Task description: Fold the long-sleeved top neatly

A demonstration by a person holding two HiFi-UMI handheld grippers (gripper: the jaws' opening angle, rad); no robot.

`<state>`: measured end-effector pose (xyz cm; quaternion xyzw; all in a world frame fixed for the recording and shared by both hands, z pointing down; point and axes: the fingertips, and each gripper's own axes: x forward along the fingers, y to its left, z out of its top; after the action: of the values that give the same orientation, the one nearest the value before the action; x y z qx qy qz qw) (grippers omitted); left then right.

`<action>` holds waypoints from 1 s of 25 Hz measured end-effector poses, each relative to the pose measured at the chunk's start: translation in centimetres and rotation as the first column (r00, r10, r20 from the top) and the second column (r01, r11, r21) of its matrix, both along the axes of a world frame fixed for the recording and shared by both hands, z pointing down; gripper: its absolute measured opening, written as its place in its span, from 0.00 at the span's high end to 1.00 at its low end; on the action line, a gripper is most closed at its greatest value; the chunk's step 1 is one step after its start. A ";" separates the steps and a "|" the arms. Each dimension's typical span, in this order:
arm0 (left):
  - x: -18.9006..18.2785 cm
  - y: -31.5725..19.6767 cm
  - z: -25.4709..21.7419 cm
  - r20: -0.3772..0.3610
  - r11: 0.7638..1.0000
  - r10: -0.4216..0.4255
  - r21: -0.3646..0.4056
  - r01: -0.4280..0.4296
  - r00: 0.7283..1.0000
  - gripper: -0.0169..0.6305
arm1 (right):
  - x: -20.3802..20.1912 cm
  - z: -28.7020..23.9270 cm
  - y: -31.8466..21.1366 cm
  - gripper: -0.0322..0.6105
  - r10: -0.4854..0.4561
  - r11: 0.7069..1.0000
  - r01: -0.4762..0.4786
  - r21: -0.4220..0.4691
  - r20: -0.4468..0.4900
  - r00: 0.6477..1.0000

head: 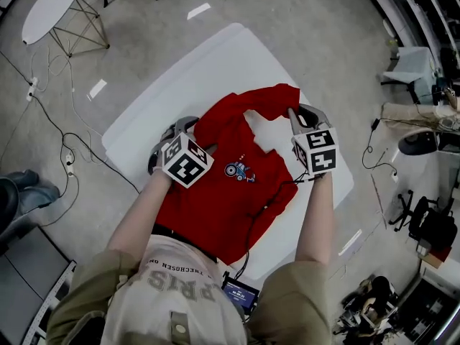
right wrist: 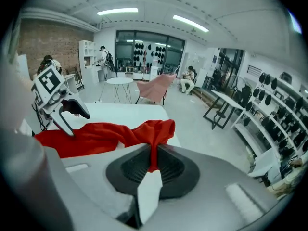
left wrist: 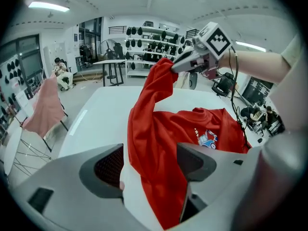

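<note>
Top: the red long-sleeved top is lying spread on the white table. The person's body is hiding its near edge.
Right claw: the right gripper is pinching fully closed on one sleeve, holding it raised over the table's far right.
Left claw: the left gripper is standing wide apart. Red cloth is running between the jaws, and neither pad is pressing it.
Hard to read: the blue print is too small to identify. The marker cubes are covering much of both claws in the head view.
</note>
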<state>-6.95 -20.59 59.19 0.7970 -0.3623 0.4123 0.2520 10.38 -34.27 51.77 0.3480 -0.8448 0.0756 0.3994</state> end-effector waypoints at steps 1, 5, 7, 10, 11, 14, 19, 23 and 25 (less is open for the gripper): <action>-0.3 0.1 -0.1 0.002 1.000 0.011 0.000 -0.011 1.000 0.45 | -0.5 -1.3 0.9 0.90 -0.008 1.000 0.008 0.029 0.014 1.000; -1.3 0.4 -0.7 0.012 0.998 0.068 0.017 -0.068 0.998 0.45 | -2.8 -5.3 5.5 0.90 -0.069 0.989 0.062 0.131 0.051 0.996; -1.5 0.4 -1.1 0.013 0.994 0.103 0.025 -0.103 0.995 0.45 | -3.7 -6.8 8.2 0.90 -0.100 0.982 0.090 0.167 0.056 0.993; -1.9 1.0 -1.8 0.018 0.987 0.155 0.031 -0.156 0.988 0.45 | -4.8 -8.2 12.7 0.90 -0.122 0.975 0.111 0.190 0.046 0.992; -2.0 1.4 -2.1 0.019 0.985 0.170 0.032 -0.171 0.985 0.45 | -5.0 -8.3 14.4 0.90 -0.120 0.976 0.111 0.186 0.038 0.992; -1.9 2.7 -2.5 0.014 0.976 0.216 0.034 -0.217 0.976 0.45 | -5.3 -7.3 19.3 0.90 -0.103 0.983 0.101 0.152 0.004 0.995; -0.3 5.2 -2.6 0.018 0.953 0.302 0.020 -0.302 0.953 0.45 | -5.2 -1.9 25.3 0.90 -0.057 0.998 0.057 0.022 -0.020 0.998; 0.5 7.2 -2.4 0.037 0.940 0.341 0.015 -0.341 0.939 0.45 | -4.5 3.2 27.8 0.89 -0.015 0.997 0.010 -0.074 -0.058 0.998; 0.5 8.0 -1.9 0.053 0.939 0.343 0.011 -0.344 0.938 0.45 | -3.9 5.6 28.2 0.89 0.014 0.994 -0.023 -0.109 -0.084 0.996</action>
<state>-6.48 -12.61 57.25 0.8399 -0.2279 0.4664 0.1587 6.49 -6.10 57.33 0.3364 -0.8186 0.1111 0.4521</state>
